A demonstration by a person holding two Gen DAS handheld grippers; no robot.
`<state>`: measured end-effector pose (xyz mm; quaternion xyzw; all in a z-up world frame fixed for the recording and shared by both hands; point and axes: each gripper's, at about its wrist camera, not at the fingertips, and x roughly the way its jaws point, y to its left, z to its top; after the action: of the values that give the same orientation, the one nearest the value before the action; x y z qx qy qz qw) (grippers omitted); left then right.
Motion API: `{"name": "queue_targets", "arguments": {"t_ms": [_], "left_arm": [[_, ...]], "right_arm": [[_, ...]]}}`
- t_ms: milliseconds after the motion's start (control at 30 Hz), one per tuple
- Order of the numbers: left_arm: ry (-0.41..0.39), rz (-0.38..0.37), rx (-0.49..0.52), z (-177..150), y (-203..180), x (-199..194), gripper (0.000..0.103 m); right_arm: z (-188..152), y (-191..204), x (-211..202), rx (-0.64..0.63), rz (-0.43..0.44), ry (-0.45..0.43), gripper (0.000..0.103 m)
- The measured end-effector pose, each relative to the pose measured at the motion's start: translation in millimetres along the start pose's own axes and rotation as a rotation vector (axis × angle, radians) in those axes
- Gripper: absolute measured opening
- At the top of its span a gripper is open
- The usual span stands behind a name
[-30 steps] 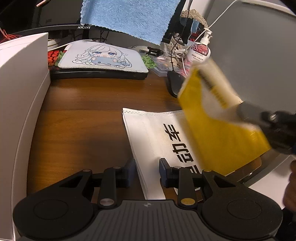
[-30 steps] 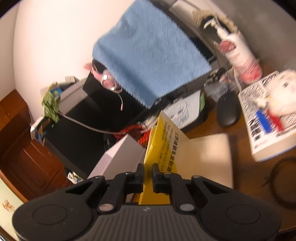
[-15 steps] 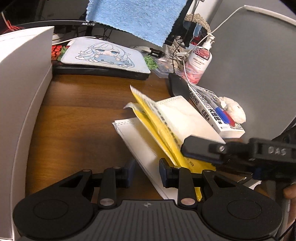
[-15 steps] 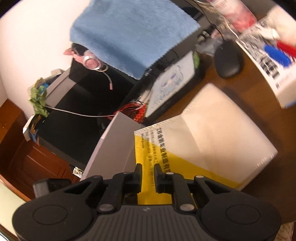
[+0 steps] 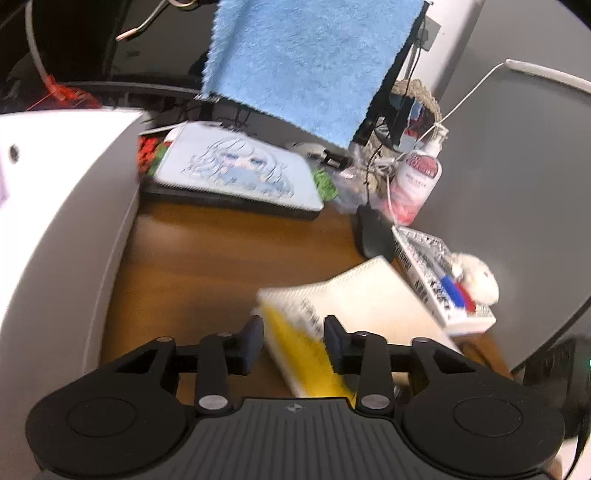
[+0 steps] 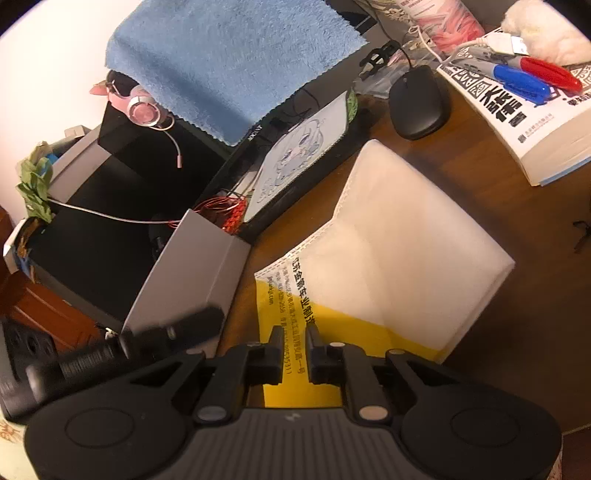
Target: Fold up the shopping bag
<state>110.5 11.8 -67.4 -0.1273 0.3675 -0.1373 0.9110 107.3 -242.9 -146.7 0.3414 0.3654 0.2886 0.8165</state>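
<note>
Right gripper point(image 6: 293, 341) nearly closed, pinching the yellow edge of the bag point(image 6: 399, 254), which lies folded on the desk point(image 6: 517, 229). Left gripper point(image 5: 293, 338) open, jaws straddling the bag's edge. Grey box point(image 6: 192, 273) left of the bag; beyond it the mouse point(image 6: 419, 101), book point(image 6: 517, 110), keyboard cover point(image 5: 240, 166) and blue towel point(image 5: 310, 55).

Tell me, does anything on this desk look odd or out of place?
Yes: a blue towel hangs over the monitor, hiding the screen. Two marker pens and a white fluffy thing lie on a book.
</note>
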Motion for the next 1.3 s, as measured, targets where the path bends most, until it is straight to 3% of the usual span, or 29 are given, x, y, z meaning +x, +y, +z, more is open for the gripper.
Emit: {"name": "queue_targets", "arguments": {"t_ms": [67,167,367,500,633,800,933,1067,1233,1300], "left_arm": [[0.014,-0.006,-0.009,3.7,-3.9,13.0,0.052],[0.034,-0.016,-0.023,9.2,-9.7,32.6,0.051],[0.032,-0.022,-0.008,11.8,-20.5,52.5,0.049],[0.032,-0.035,-0.001,10.3,-21.6,55.1,0.049],[0.028,-0.041,0.002,11.7,-23.5,52.8,0.050],[0.025,-0.058,-0.008,8.3,-22.8,40.6,0.050],[0.032,-0.012,0.020,2.8,-25.5,36.7,0.050],[0.007,0.068,0.075,0.5,-24.4,40.4,0.030],[-0.007,0.133,0.153,-5.6,-25.8,45.7,0.024],[-0.012,0.136,0.167,-7.7,-26.6,45.8,0.024]], "right_arm": [[-3.1,1.9,0.6,-0.010,-0.025,-0.010,0.006],[-5.1,-0.8,2.0,-0.006,-0.038,-0.029,0.000],[-3.1,-2.2,-11.9,-0.023,-0.058,-0.072,0.004],[11.0,7.5,-39.8,-0.161,-0.184,-0.196,0.004],[26.7,5.5,-43.7,-0.232,-0.269,-0.227,0.004],[30.8,-6.4,-29.8,-0.202,-0.286,-0.173,0.004],[16.8,-17.6,-28.3,-0.073,-0.253,-0.181,0.000],[-5.5,-15.2,-32.0,0.022,-0.214,-0.211,0.000],[-16.7,-3.6,-33.5,-0.019,-0.171,-0.163,0.000],[-12.6,3.3,-38.3,-0.069,-0.176,-0.188,0.007]]}}
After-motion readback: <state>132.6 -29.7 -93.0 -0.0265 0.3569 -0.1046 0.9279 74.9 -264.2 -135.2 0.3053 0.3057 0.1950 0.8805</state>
